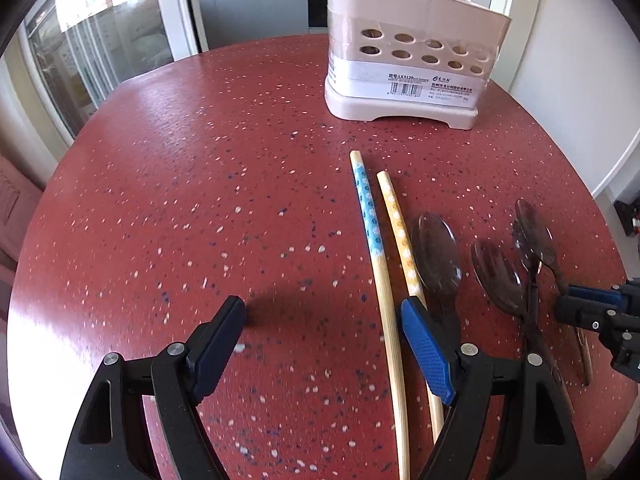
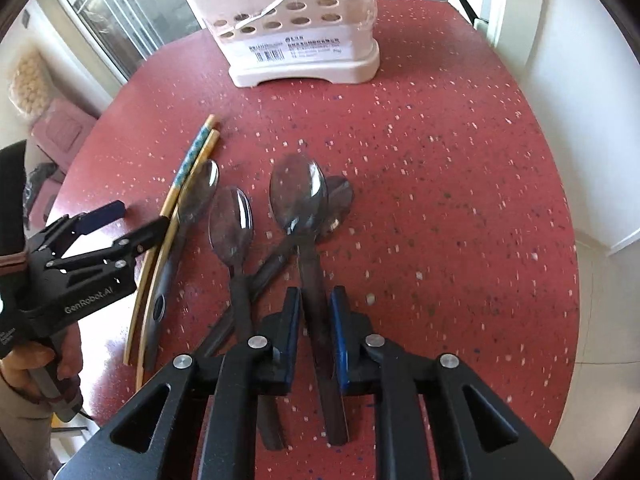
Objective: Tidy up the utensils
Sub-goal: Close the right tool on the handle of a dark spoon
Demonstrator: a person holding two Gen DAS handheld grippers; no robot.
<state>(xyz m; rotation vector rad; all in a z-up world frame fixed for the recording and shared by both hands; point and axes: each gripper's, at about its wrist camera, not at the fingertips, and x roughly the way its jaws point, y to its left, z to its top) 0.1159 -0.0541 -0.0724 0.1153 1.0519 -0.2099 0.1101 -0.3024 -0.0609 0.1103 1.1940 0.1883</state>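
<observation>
On red speckled table [image 2: 440,160], right hand-held gripper [image 2: 316,300] clamps dark translucent spoon [image 2: 298,200], left hand-held gripper [image 1: 320,312] released.

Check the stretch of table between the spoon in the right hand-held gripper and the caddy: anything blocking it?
Nothing visible. The right hand-held gripper straddles the spoon handle, and only bare red table lies between it and the caddy.
</observation>
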